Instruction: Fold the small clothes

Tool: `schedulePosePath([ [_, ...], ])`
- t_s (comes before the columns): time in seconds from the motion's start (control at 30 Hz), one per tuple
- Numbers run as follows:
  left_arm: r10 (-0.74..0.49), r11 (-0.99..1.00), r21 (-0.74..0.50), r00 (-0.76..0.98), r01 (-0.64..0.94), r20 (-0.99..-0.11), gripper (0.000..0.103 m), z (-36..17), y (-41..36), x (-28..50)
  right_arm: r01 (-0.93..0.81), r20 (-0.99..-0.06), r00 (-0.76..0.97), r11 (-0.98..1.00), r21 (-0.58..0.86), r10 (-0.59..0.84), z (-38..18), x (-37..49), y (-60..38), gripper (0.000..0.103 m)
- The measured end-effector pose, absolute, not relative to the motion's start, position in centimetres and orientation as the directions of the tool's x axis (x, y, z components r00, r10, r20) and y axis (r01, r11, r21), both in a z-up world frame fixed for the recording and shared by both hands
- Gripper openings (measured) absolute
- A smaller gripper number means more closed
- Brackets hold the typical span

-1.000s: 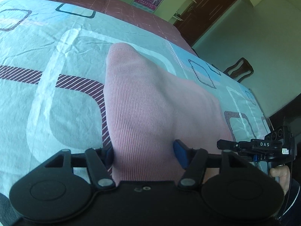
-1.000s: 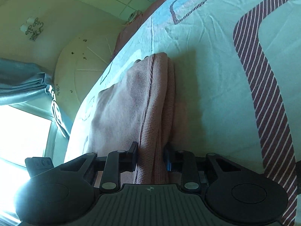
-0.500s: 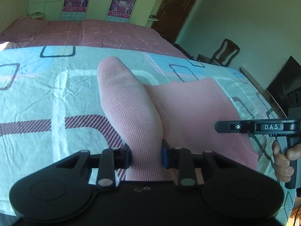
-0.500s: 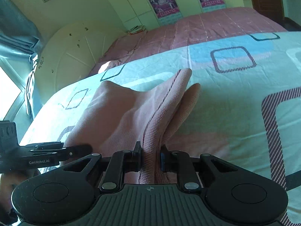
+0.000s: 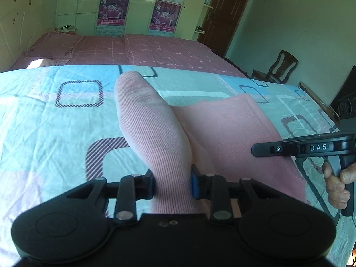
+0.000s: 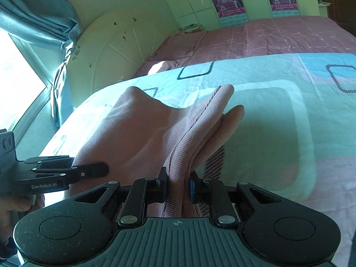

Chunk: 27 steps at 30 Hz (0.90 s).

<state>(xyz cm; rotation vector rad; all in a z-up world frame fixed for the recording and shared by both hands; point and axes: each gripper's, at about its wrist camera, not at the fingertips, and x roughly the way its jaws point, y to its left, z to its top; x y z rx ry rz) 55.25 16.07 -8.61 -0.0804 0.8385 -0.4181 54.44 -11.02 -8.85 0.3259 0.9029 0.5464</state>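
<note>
A pink ribbed garment point(image 5: 155, 131) is held up over the patterned bed sheet point(image 5: 55, 133). My left gripper point(image 5: 172, 181) is shut on one bunched end of it. My right gripper point(image 6: 178, 185) is shut on the other end, where a seamed edge point(image 6: 200, 120) sticks forward. The cloth point(image 6: 133, 124) sags between the two grippers. The right gripper also shows at the right of the left wrist view point(image 5: 300, 149), and the left gripper at the left of the right wrist view point(image 6: 66, 173).
A pink checked bedspread point(image 5: 155, 51) covers the far part of the bed. A wooden chair point(image 5: 280, 69) and a dark door point(image 5: 227, 13) are at the far right. A curved headboard point(image 6: 115, 49) and a blue curtain point(image 6: 37, 15) by a bright window are on the left.
Both grippers have lifted and levelled, raising the garment off the sheet. The left gripper has closed tighter on the cloth since a second ago.
</note>
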Motion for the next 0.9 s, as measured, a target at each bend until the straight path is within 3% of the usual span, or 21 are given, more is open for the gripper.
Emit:
schedulePosePath([
  [0.27,-0.382,0.922,-0.26,0.57,0.287,-0.727,0.028,-10.4,22.1,54.6,-0.326,-0.654,0.451,0.795,0.512,0.607,-10.5,54.4,-4.9,0.017],
  [0.4,-0.432,0.902,-0.353,0.542,0.249,-0.721,0.032,-12.7,24.7,54.9,-0.264,-0.681,0.455,0.818,0.511,0.573,-11.9,55.0,-4.9,0.017],
  [0.5,-0.446,0.891,-0.407,0.553,0.201,-0.704,0.05,-14.0,26.1,54.9,-0.198,-0.721,0.434,0.839,0.508,0.539,-14.0,55.5,-6.3,0.018],
  [0.53,-0.423,0.902,-0.387,0.564,0.19,-0.709,0.066,-14.2,26.2,54.9,-0.186,-0.723,0.43,0.837,0.514,0.54,-14.8,55.4,-6.9,0.018],
  [0.57,-0.403,0.913,-0.36,0.575,0.194,-0.712,0.073,-14.3,26.1,54.8,-0.178,-0.719,0.436,0.835,0.521,0.541,-15.3,55.3,-7.2,0.018],
  [0.6,-0.398,0.916,-0.347,0.579,0.202,-0.712,0.074,-14.3,26.0,54.8,-0.164,-0.708,0.445,0.827,0.538,0.549,-15.6,55.2,-7.4,0.018],
  [0.7,-0.396,0.917,-0.339,0.583,0.211,-0.709,0.073,-13.7,26.7,54.8,-0.14,-0.7,0.486,0.837,0.528,0.523,-15.2,55.0,-7.7,0.026],
  [0.73,-0.389,0.92,-0.326,0.598,0.216,-0.701,0.064,-13.1,26.9,54.5,-0.132,-0.705,0.523,0.863,0.488,0.479,-14.4,54.8,-7.8,0.035],
  [0.77,-0.381,0.924,-0.308,0.621,0.227,-0.685,0.05,-12.3,27.1,54.1,-0.131,-0.695,0.567,0.882,0.453,0.441,-13.4,54.5,-7.9,0.038],
  [0.83,-0.374,0.927,-0.259,0.658,0.27,-0.654,0.038,-10.4,26.8,53.8,-0.164,-0.647,0.643,0.898,0.407,0.411,-11.1,54.1,-8.1,0.037],
  [0.87,-0.379,0.925,-0.239,0.665,0.295,-0.644,0.038,-9.8,26.3,53.9,-0.199,-0.63,0.659,0.904,0.379,0.41,-10.2,54.2,-7.8,0.037],
  [0.9,-0.385,0.92,-0.216,0.666,0.326,-0.639,0.038,-9.4,25.6,54.2,-0.242,-0.623,0.665,0.909,0.34,0.411,-9.5,54.5,-7.1,0.028],
])
